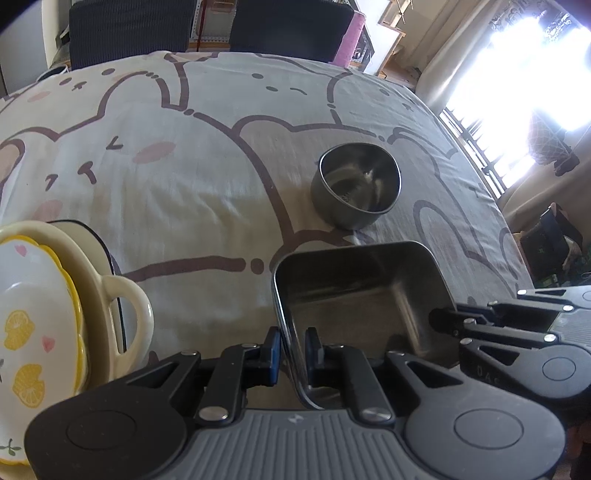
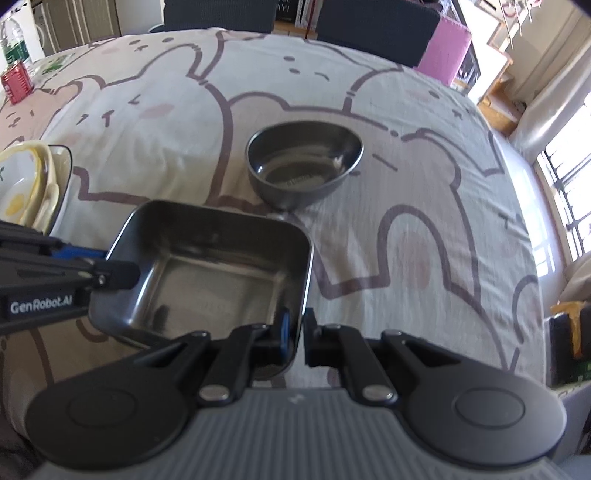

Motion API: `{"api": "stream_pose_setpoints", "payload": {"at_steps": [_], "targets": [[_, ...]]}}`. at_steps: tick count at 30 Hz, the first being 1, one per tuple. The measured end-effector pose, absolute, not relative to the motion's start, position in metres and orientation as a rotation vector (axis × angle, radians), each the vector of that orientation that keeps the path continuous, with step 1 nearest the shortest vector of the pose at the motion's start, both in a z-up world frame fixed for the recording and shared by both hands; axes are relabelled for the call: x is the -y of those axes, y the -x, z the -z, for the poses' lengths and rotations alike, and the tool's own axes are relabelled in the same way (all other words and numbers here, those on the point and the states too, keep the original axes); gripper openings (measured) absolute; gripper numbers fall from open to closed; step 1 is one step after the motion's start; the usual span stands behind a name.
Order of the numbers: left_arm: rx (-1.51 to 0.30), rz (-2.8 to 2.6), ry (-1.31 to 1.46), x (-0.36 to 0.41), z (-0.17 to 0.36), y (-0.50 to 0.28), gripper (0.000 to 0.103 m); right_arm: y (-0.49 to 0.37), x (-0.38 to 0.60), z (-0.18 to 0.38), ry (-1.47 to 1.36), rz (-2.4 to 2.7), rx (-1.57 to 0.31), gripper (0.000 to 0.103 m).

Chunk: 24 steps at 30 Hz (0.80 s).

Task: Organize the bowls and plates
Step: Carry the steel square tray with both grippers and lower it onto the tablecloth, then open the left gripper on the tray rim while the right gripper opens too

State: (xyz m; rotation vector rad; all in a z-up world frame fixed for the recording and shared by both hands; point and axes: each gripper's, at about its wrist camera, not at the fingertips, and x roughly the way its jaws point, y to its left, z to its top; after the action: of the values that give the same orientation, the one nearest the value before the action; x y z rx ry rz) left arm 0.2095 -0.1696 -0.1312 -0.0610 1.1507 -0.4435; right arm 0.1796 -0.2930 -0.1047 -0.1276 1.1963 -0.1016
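Note:
A square steel dish (image 1: 354, 295) is held by both grippers. My left gripper (image 1: 293, 350) is shut on its near left rim. My right gripper (image 2: 298, 330) is shut on its near right rim; it also shows at the right of the left wrist view (image 1: 443, 319). The dish shows in the right wrist view (image 2: 207, 269), and my left gripper's arm (image 2: 122, 275) reaches its left edge there. A round steel bowl (image 1: 356, 184) (image 2: 304, 168) stands just beyond the dish. A stack of cream and lemon-print ceramic dishes (image 1: 37, 325) (image 2: 26, 184) sits to the left.
The table wears a bear-print cloth (image 1: 166, 184) (image 2: 424, 240). Dark chairs (image 1: 288, 26) stand at the far edge. A red box (image 2: 14, 83) and a bottle (image 2: 11, 40) are at the far left. A window (image 1: 517, 74) is on the right.

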Motion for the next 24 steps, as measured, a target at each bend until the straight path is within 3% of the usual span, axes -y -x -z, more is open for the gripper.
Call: {"api": "stream_pose_setpoints", "payload": {"at_steps": [14, 20, 24], "targets": [[-1.144, 0.455, 0.024, 0.167, 0.135, -0.210, 0.017, -0.181, 0.306, 0.123, 0.070, 0.095, -1.261, 0.010], [-1.176, 0.460, 0.090, 0.162, 0.135, -0.214, 0.016, -0.182, 0.320, 0.129, -0.001, 0.104, -1.270, 0.024], [-1.176, 0.488, 0.143, 0.160, 0.126, -0.214, 0.021, -0.179, 0.326, 0.128, -0.029, 0.095, -1.270, 0.047]]}}
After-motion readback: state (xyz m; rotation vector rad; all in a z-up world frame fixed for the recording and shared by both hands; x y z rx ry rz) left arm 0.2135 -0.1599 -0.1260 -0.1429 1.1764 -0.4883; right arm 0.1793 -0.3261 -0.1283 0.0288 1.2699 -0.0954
